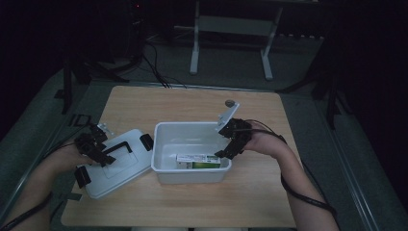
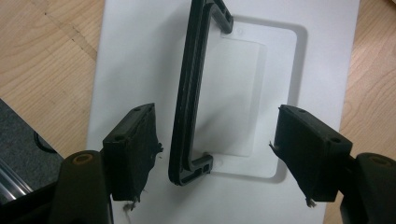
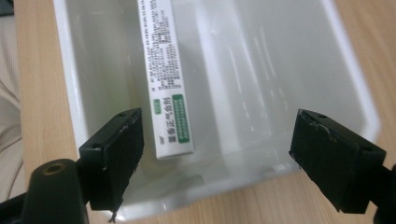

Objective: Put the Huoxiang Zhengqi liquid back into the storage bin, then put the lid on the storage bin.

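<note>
A white plastic box (image 1: 159, 144) stands open at the middle of the wooden table, and a white and green carton (image 1: 198, 161) lies flat inside against its near wall. My right gripper (image 1: 226, 151) hangs over the box's right end, open. In the right gripper view its pads (image 3: 116, 154) stand wide apart above the box (image 3: 70, 79), with the carton (image 3: 166, 79) beyond the left one, untouched. The box's white lid (image 1: 120, 166) lies left of it. My left gripper (image 1: 98, 151) is open over the lid (image 2: 140, 56); the black handle (image 2: 187, 98) runs between the jaws, touching neither.
Black latches (image 1: 146, 141) sit at the lid's two ends. A small round dark object (image 1: 230, 102) lies near the table's far edge. Bare wood (image 1: 192, 202) runs along the near side. A white stand's legs (image 1: 195, 48) rise on the floor beyond the table.
</note>
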